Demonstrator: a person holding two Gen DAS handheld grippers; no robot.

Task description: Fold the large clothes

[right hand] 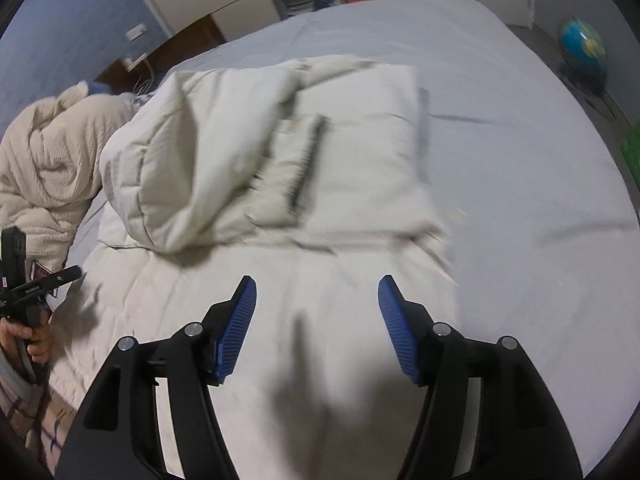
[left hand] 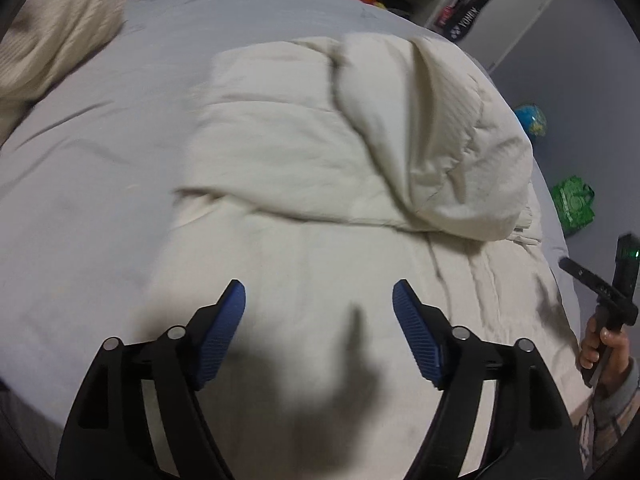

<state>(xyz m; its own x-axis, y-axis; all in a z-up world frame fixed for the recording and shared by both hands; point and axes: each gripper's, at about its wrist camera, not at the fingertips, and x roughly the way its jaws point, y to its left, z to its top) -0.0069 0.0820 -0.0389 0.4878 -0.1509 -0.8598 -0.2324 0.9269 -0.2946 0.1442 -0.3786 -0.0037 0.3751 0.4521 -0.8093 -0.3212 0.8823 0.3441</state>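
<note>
Both the left tool [left hand: 319, 300] and right tool [right hand: 317, 296] hang wide open, empty. The cream puffer coat [left hand: 340, 168] lies ahead of both on the bed [left hand: 100, 140], long axis running away from them

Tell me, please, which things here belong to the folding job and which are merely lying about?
Job:
cream padded coat
left gripper
right gripper
grey bed

Lying about:
ribbed cream garment
globe
green bag
</note>
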